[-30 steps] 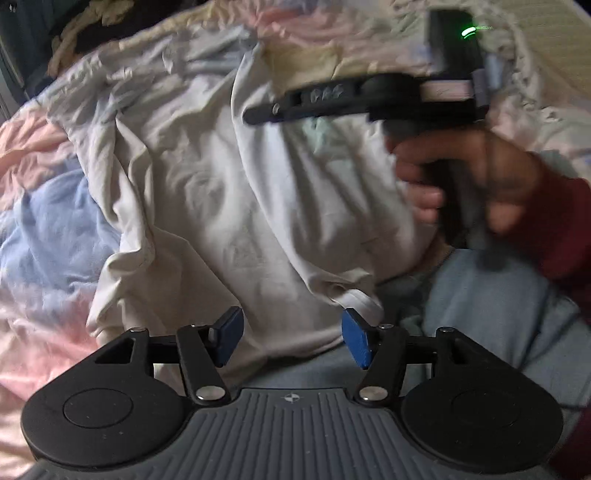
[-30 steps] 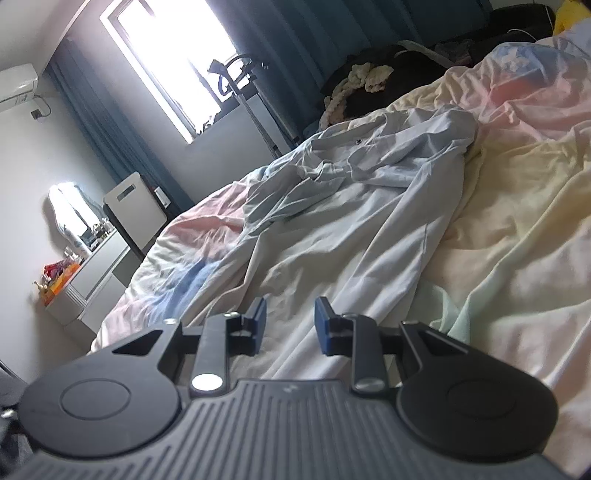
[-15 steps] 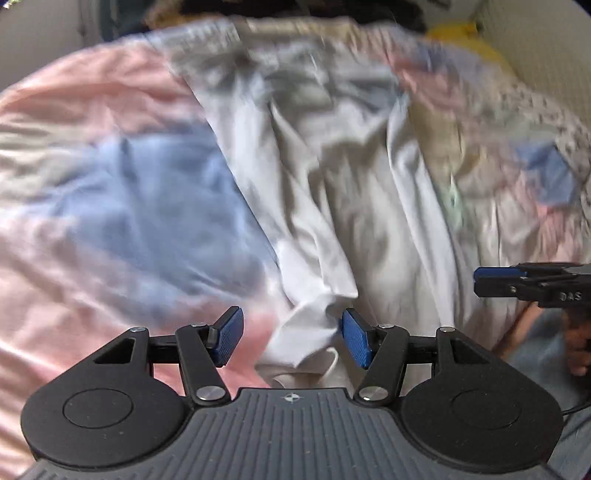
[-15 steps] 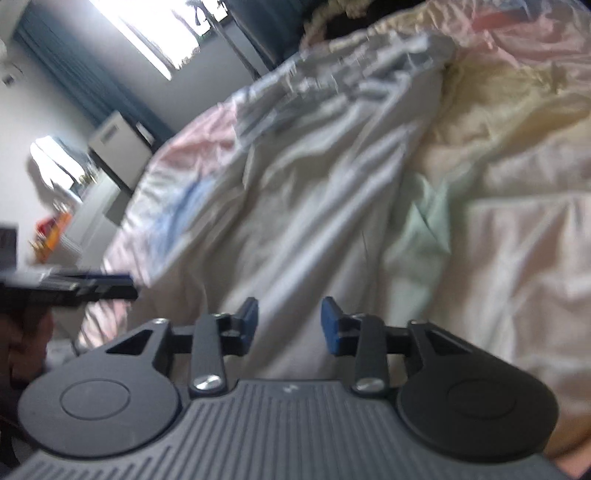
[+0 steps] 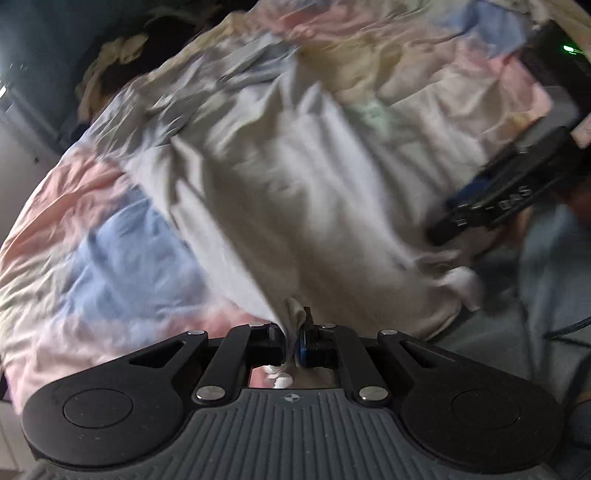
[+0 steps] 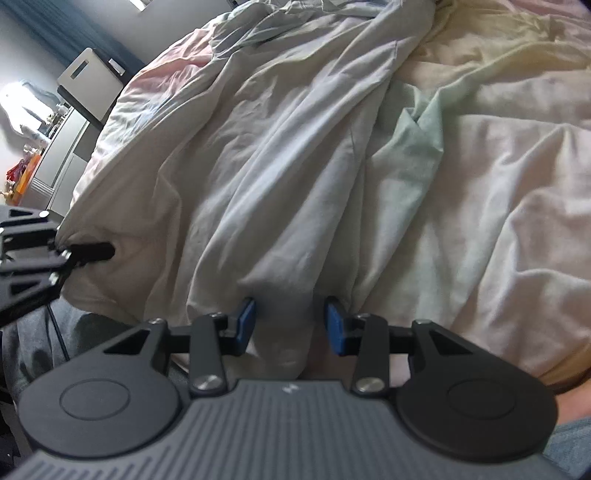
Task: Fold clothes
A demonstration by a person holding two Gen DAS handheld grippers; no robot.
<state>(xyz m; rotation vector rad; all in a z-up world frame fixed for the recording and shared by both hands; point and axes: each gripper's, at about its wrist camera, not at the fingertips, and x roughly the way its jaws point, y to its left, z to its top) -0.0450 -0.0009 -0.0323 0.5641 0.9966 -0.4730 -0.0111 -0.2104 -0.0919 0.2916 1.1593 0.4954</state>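
A: Bedspread (image 6: 517, 184) with the white shirt (image 6: 258, 166) spread across it, hem nearest. What changed?

B: Left gripper (image 5: 291, 341), spread a second ago, is closing, pinching the hem. Right gripper (image 6: 290, 325) stands apart, hem between, unpressed.

Pale grey-white garment (image 6: 280, 155) lies rumpled, spread lengthwise across the bed.

A rumpled pastel bedsheet (image 6: 517, 155) in pink, cream, pale green and blue patches is covering the bed, while a white cabinet (image 6: 88, 77) is standing against the wall beside dark blue curtains (image 6: 44, 33), and a heap of dark clothing (image 5: 122, 70) is lying at the far end.
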